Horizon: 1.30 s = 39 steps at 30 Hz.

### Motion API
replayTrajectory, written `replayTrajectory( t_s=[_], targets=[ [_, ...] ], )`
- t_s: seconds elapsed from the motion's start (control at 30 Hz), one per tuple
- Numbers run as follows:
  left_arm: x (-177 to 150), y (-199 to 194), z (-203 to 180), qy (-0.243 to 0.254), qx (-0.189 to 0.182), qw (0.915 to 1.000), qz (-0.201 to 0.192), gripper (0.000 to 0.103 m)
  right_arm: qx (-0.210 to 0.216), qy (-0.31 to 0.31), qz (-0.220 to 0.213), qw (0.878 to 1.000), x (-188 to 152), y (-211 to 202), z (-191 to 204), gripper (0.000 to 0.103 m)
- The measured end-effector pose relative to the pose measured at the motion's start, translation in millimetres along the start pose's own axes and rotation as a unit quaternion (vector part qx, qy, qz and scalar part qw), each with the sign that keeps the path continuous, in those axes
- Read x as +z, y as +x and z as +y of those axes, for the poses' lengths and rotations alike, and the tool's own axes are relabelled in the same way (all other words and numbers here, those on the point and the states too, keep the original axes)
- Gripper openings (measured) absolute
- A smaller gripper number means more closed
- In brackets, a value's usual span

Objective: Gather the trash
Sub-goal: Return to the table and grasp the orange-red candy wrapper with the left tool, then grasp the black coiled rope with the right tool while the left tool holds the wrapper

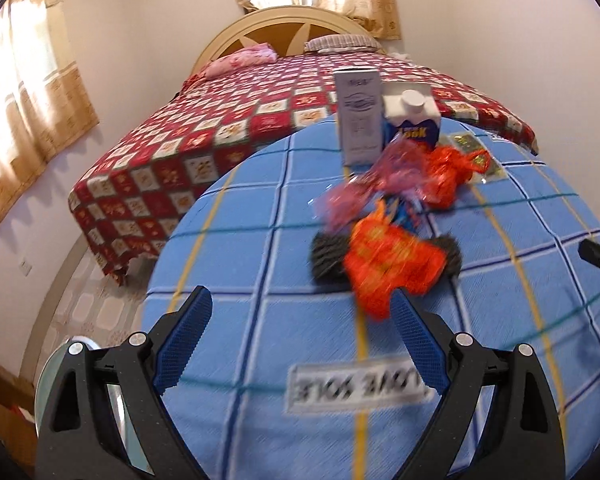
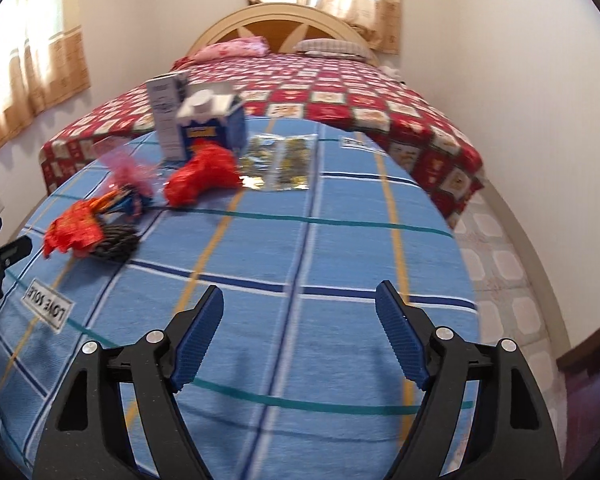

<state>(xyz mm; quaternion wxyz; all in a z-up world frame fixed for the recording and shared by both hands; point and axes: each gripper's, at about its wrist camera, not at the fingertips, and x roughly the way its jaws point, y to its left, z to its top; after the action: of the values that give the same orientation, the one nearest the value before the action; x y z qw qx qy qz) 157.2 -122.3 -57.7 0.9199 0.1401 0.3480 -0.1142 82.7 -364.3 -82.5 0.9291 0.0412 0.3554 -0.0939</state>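
Note:
A heap of trash lies on a blue checked cloth (image 1: 260, 340): an orange wrapper (image 1: 392, 264) over a dark crumpled thing (image 1: 328, 256), a pink wrapper (image 1: 364, 188), a red crumpled wrapper (image 1: 444, 176), a clear packet (image 2: 280, 156), a white box (image 1: 360, 116) and a blue and white carton (image 1: 412, 120). My left gripper (image 1: 302, 312) is open and empty, its right finger just short of the orange wrapper. My right gripper (image 2: 300, 304) is open and empty over bare cloth, to the right of the heap (image 2: 196, 180).
A bed with a red checked cover (image 1: 220, 120) stands behind the cloth-covered surface. Curtained windows are on the left and back walls. Tiled floor (image 2: 512, 264) lies to the right. A pale round object (image 1: 56, 372) sits low at the left.

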Motion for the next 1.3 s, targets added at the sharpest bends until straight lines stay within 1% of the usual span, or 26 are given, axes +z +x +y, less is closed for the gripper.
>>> replayTrajectory(
  t_s=[0.1, 0.17, 0.23, 0.27, 0.3, 0.33, 0.4, 0.43, 0.5, 0.63, 0.77, 0.83, 0.93, 0.97, 1.03, 1.1, 1.2, 1.27, 1.3],
  targets=[
    [12, 11, -12, 0.004, -0.008, 1.0000, 0.002, 0.090, -0.003, 0.017, 0.000, 1.000, -1, 2, -14, 0.081],
    [17, 23, -19, 0.006, -0.013, 0.9998, 0.010, 0.089, -0.002, 0.021, 0.000, 1.000, -2, 2, -20, 0.081],
    [19, 31, -24, 0.006, -0.023, 0.9995, 0.020, 0.088, 0.000, 0.020, 0.000, 1.000, -2, 1, -18, 0.082],
    [20, 37, -26, 0.006, -0.030, 0.9992, 0.027, 0.086, 0.004, 0.019, 0.001, 1.000, -2, 2, -18, 0.082],
    [20, 40, -26, 0.003, -0.038, 0.9987, 0.032, 0.074, 0.005, 0.019, 0.001, 1.000, -3, 1, -19, 0.083],
    [19, 45, -26, -0.001, -0.053, 0.9977, 0.044, 0.065, 0.008, 0.018, 0.000, 1.000, -3, 0, -18, 0.083],
    [16, 50, -24, -0.009, -0.083, 0.9947, 0.061, 0.033, 0.012, 0.017, -0.001, 1.000, -3, -1, -16, 0.084],
    [14, 49, -22, -0.010, -0.088, 0.9939, 0.066, 0.029, 0.016, 0.015, -0.001, 1.000, -2, -2, -14, 0.084],
    [9, 41, -18, -0.003, -0.089, 0.9942, 0.060, 0.022, 0.020, 0.011, -0.002, 1.000, -1, -3, -9, 0.084],
    [-7, 17, -3, 0.009, -0.095, 0.9940, 0.054, 0.022, 0.031, 0.002, -0.006, 1.000, 3, -7, 5, 0.085],
    [-32, -9, 24, 0.011, -0.083, 0.9950, 0.055, 0.021, 0.041, -0.011, -0.010, 0.999, 7, -9, 22, 0.086],
    [-39, -20, 37, 0.002, -0.078, 0.9958, 0.048, 0.021, 0.049, -0.015, -0.010, 0.999, 9, -8, 32, 0.086],
    [-44, -39, 58, -0.022, -0.074, 0.9967, 0.024, 0.021, 0.060, -0.026, -0.007, 0.998, 12, -4, 52, 0.086],
    [-46, -46, 66, -0.030, -0.066, 0.9973, 0.014, 0.021, 0.068, -0.033, -0.006, 0.997, 13, -3, 63, 0.086],
    [-49, -52, 77, -0.040, -0.055, 0.9977, 0.008, 0.021, 0.077, -0.038, -0.007, 0.996, 14, -5, 75, 0.086],
    [-56, -57, 89, -0.044, -0.032, 0.9985, 0.005, 0.021, 0.090, -0.049, -0.009, 0.995, 13, -7, 94, 0.086],
    [-69, -62, 109, -0.057, -0.009, 0.9983, 0.011, 0.021, 0.112, -0.061, -0.007, 0.992, 11, -9, 117, 0.086],
    [-80, -66, 124, -0.061, 0.016, 0.9979, 0.012, 0.021, 0.120, -0.071, -0.002, 0.990, 11, -6, 132, 0.085],
    [-85, -67, 131, -0.064, 0.026, 0.9975, 0.013, 0.021, 0.127, -0.078, 0.006, 0.989, 11, -2, 142, 0.082]
  ],
)
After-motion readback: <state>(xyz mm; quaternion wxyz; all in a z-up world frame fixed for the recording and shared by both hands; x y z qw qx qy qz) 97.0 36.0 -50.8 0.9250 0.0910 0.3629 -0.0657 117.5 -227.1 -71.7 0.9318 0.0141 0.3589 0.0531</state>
